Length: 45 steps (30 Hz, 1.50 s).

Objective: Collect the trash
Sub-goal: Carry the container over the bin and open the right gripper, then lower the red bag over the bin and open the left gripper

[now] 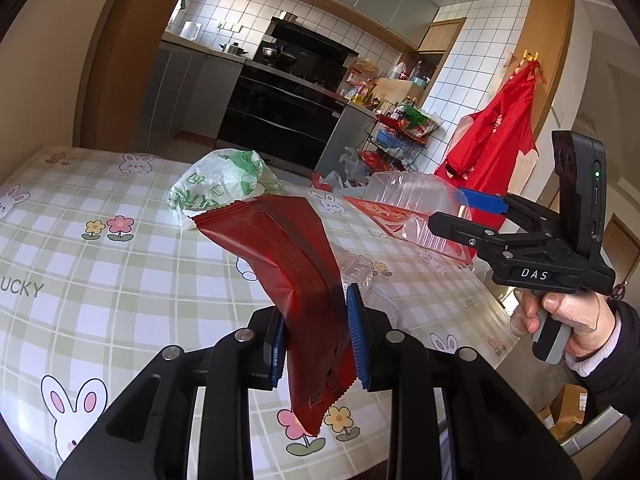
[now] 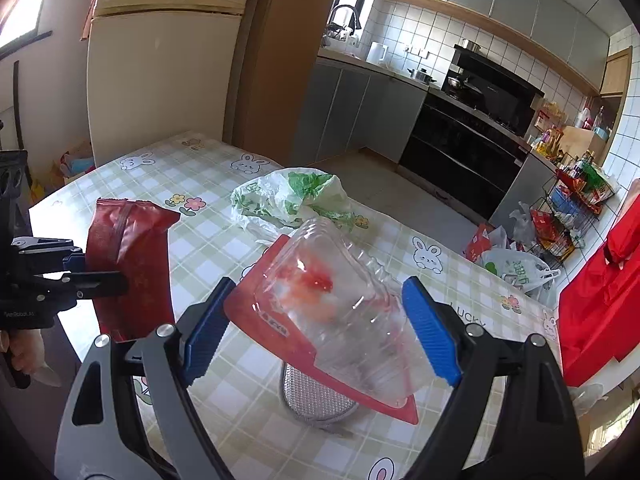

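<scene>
Left gripper [image 1: 316, 336], tilted downward, clamps its jaws on a red wrapper [image 1: 296, 264]; right gripper [image 2: 320, 332] grips a clear plastic container [image 2: 340, 300].

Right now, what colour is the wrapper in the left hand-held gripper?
Dark red wrapper, clamped in the left hand-held gripper; the left wrist view shows it best.

Pretty normal kitchen: white tiled walls [image 1: 304, 4], grey cabinets [image 2: 360, 104], black oven range [image 1: 280, 108], cream fridge [image 2: 160, 72] by a wooden doorframe [image 2: 272, 60]. Bench [image 1: 120, 264] has a green checked bunny cloth, daylight coming in.
</scene>
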{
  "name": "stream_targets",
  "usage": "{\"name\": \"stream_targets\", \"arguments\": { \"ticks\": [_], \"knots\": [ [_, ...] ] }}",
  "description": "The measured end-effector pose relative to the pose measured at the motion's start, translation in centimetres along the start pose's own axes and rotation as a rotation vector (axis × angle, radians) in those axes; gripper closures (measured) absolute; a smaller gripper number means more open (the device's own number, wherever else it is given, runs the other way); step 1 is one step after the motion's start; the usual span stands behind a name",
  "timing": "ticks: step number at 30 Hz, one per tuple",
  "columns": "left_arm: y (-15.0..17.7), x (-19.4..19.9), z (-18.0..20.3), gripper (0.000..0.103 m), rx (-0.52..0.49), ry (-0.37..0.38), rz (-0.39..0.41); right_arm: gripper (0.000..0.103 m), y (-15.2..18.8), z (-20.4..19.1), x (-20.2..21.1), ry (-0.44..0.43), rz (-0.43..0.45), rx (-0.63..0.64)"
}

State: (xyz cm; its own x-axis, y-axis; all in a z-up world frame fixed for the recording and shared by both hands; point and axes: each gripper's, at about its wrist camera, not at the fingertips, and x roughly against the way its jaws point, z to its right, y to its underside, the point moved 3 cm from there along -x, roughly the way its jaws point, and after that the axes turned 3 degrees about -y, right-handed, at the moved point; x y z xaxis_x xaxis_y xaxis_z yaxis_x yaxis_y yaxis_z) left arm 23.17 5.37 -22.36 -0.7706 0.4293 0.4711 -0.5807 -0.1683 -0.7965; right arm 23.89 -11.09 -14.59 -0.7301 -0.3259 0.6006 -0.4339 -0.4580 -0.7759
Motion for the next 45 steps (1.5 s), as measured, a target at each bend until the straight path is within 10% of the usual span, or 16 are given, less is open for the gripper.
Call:
{"name": "stream_targets", "arguments": {
  "ticks": [24, 27, 35, 45],
  "knots": [
    [1.0, 13.7, 7.1, 0.076, -0.073, 0.023, 0.034, 0.02, 4.8, -5.6, 17.6, -0.087, 0.138, -0.08],
    [1.3, 15.2, 7.5, 0.076, -0.081, 0.023, 0.047, 0.045, 5.7, -7.1, 18.6, -0.106, 0.113, -0.078],
    [1.9, 17.0, 7.4, 0.076, -0.063, 0.023, 0.066, 0.046, 6.9, -8.9, 18.3, -0.128, 0.069, -0.101],
    [2.5, 15.9, 6.7, 0.076, -0.048, 0.03, 0.02, 0.007, 6.3, -5.6, 19.3, -0.018, 0.136, -0.191]
  ]
}}
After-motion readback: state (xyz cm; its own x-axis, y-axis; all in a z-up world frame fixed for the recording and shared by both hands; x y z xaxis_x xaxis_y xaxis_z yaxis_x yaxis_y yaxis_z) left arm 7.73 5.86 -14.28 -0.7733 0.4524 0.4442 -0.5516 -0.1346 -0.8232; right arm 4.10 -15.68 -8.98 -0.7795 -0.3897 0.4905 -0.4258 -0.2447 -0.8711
